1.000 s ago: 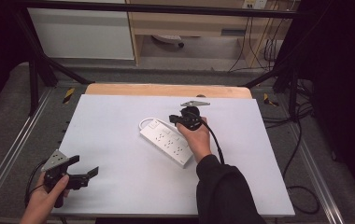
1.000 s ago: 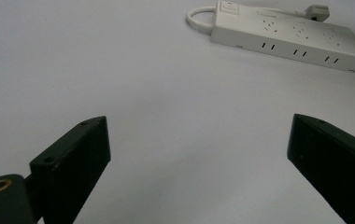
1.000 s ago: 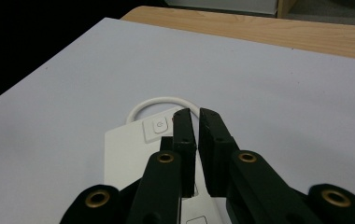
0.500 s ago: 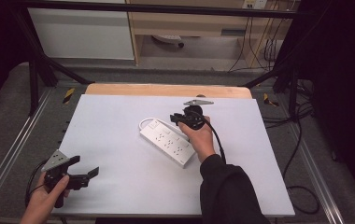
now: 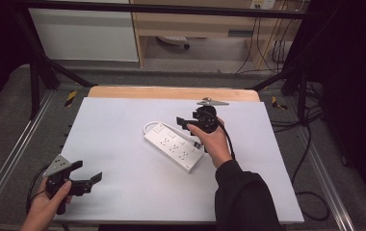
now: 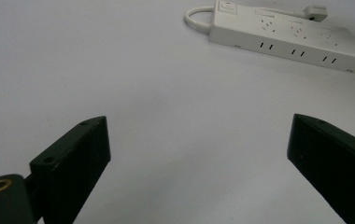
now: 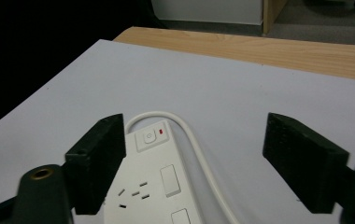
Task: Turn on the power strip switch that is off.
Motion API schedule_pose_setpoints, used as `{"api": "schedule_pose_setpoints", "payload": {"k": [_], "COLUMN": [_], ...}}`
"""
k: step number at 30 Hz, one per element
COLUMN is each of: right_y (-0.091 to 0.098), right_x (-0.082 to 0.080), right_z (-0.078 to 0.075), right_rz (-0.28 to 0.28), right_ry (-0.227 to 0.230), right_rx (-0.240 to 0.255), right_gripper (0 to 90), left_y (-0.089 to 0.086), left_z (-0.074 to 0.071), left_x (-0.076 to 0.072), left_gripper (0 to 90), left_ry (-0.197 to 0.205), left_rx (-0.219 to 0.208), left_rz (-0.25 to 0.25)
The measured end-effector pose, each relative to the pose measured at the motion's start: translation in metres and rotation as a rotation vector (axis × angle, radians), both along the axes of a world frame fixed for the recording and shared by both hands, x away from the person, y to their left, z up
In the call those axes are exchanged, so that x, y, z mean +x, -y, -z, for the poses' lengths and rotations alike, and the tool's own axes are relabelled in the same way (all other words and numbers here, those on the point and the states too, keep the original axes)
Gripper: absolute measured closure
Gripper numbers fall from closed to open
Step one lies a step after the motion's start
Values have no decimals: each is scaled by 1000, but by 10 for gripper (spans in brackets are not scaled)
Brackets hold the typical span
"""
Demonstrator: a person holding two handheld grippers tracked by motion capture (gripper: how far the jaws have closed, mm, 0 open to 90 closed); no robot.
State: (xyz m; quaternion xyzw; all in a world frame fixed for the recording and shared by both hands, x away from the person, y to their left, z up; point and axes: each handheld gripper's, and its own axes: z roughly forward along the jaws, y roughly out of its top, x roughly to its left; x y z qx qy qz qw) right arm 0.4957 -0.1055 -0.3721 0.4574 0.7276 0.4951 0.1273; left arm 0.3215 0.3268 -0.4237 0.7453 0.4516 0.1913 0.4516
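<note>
Hovering with jaws just sprung wide and nothing between them, right gripper (image 5: 185, 123) stands over the switch end of the white power strip (image 5: 174, 146), its cord (image 7: 199, 144) looping just beyond. Risk, as judged: lowering carelessly, a jaw nudges the strip askew. Left gripper (image 5: 87, 176): jaws apart, empty, near table (image 5: 123, 110) corner, strip well beyond.

Fingers (image 7: 98, 163) spread wide above power strip (image 7: 154, 186).

Lab: framed rig (image 5: 36, 77); trailing cables (image 5: 267, 53)
</note>
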Motion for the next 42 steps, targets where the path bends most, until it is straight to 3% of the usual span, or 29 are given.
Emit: {"api": "schedule_pose_setpoints", "payload": {"k": [7, 15, 42], "right_y": [7, 15, 53], "right_x": [-4, -13, -29], "right_z": [-7, -18, -30], "right_rz": [29, 46, 88], "right_ry": [26, 60, 86], "right_rx": [-11, -15, 1], "right_gripper": [53, 45, 46], "left_y": [1, 0, 0], "left_z": [0, -1, -1], "left_x": [0, -1, -1], "left_gripper": [61, 61, 61], "left_ry": [4, 6, 4], "left_rx": [-8, -13, -13], "left_rz": [-5, -11, -9]}}
